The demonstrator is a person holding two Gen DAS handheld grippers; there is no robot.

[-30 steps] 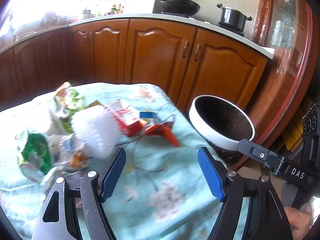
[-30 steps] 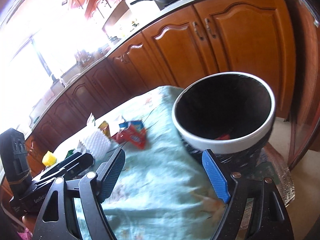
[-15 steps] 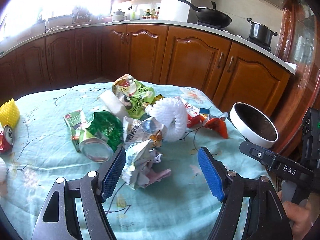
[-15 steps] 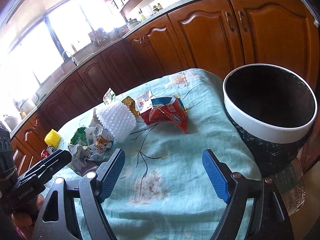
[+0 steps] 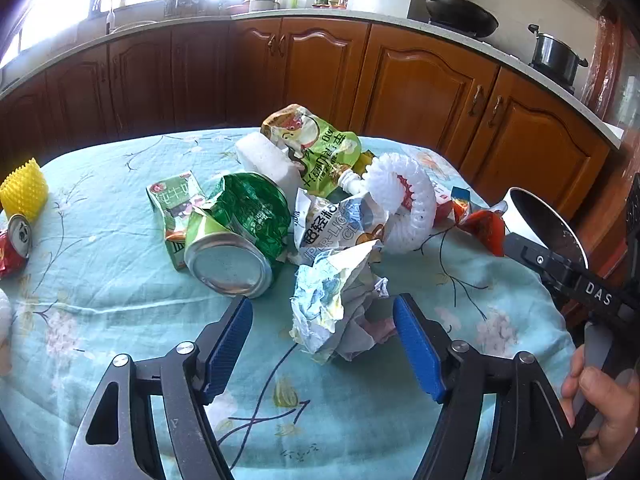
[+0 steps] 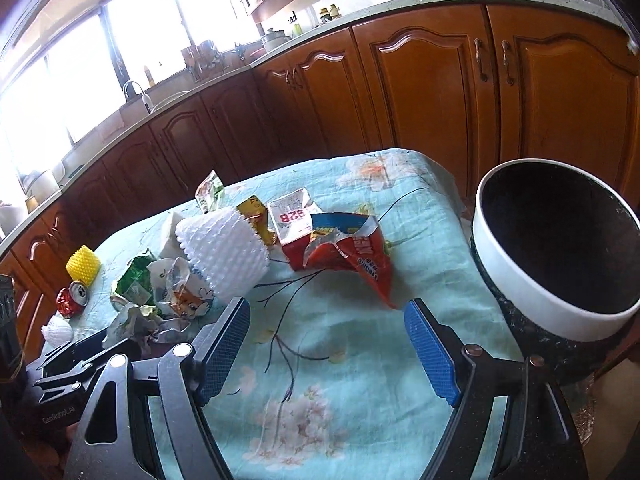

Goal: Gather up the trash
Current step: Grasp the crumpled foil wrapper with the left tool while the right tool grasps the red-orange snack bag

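On the far left of the table (image 5: 100,312), which is covered in a pale teal flowered cloth, a yellow foam net (image 5: 24,190) sits beside a crushed red can (image 5: 14,246). Further right lies a green carton (image 5: 176,204) touching a crumpled green can (image 5: 240,240) whose silver end faces the camera. The left gripper (image 5: 322,334) hangs over the near edge of the heap; its blue fingers (image 5: 228,344) have just been closing and now stand part-way apart, with a crumpled pale wrapper (image 5: 336,304) between them, the pads not pressing on it. Behind it lie a green snack pouch (image 5: 320,148) and a white foam net (image 5: 404,208). To the right, a torn red wrapper (image 6: 344,248) lies flat on the cloth. The right gripper (image 6: 326,344) hovers over bare cloth just short of it, fingers (image 6: 430,354) wide apart and holding nothing. At the table's right edge stands the white-rimmed bin (image 6: 516,272), its dark mouth open.
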